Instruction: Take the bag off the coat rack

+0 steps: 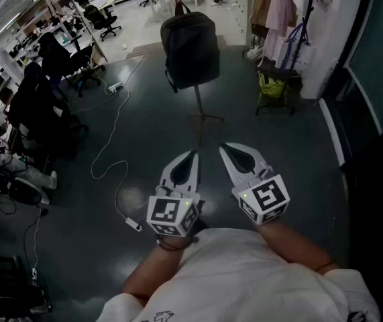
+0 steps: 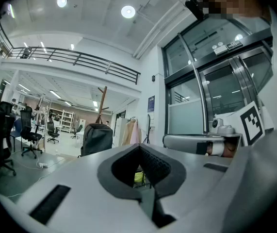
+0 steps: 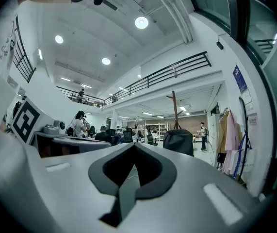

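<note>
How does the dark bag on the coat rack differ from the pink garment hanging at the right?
The bag is dark grey and bulky; the pink garment is pale and limp. The bag hangs alone on a freestanding coat rack on open floor; the pink garment hangs among other clothes at the right. Both hang clear of the floor.

The coat rack [image 1: 198,109] runs off the head view's top edge; the bag [image 1: 190,49] hides its upper pole.

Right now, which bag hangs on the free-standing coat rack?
The dark backpack straight ahead, on the coat rack. The yellow-green bag sits low by the right wall.
</note>
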Tool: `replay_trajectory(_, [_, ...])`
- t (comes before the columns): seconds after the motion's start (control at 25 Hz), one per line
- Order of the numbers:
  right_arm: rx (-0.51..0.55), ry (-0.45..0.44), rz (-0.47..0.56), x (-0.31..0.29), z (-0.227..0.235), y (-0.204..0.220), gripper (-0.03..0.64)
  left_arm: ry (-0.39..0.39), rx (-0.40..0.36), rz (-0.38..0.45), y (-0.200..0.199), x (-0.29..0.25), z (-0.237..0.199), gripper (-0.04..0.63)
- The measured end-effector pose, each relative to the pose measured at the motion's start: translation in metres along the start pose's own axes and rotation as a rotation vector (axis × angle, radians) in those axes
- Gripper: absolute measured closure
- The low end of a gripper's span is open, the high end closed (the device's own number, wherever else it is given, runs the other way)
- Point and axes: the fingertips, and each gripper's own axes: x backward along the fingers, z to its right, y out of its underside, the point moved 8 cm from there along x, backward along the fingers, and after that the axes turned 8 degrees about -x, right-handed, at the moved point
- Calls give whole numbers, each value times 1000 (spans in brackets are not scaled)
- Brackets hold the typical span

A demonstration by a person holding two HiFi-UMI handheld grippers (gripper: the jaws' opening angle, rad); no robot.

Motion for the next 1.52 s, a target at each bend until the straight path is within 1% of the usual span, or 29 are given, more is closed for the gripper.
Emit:
replay_trajectory(0.16, [23,2,-5,-2,0,1,619,0,-4,5,0,-4,1,594])
replay_trajectory(0.28, [5,-3,-2,-4,0,4,618,13,1,8,3,-3,-2,594])
replay_trajectory(0.44, [-11,-3,11,-10,4,5,618,10,1,-1,2,-7,-7,594])
replay_trajectory(0.64, [-88,11,45,-23,12,-3,618,2,-7,-2,-4,-14,-22,594])
replay_trajectory(0.76, [-82,8,45,-35,16,-4,618,4,-3,-9,0,-22,-32,594])
replay_trajectory(0.88, [-64,-1,21,-51,19,-2,618,11,2,-15,3,-34,-44,594])
replay_trajectory(1.04, [-27,-11,-20,-79,20,3,618,30,8,-5,3,-50,-69,594])
replay_trajectory(1.24, [2,-16,-21,-121,28,9,618,56,17,0,7,-79,-105,594])
replay_trajectory(1.52, [-5,26,-15,-202,50,1,618,108,19,6,3,-131,-175,594])
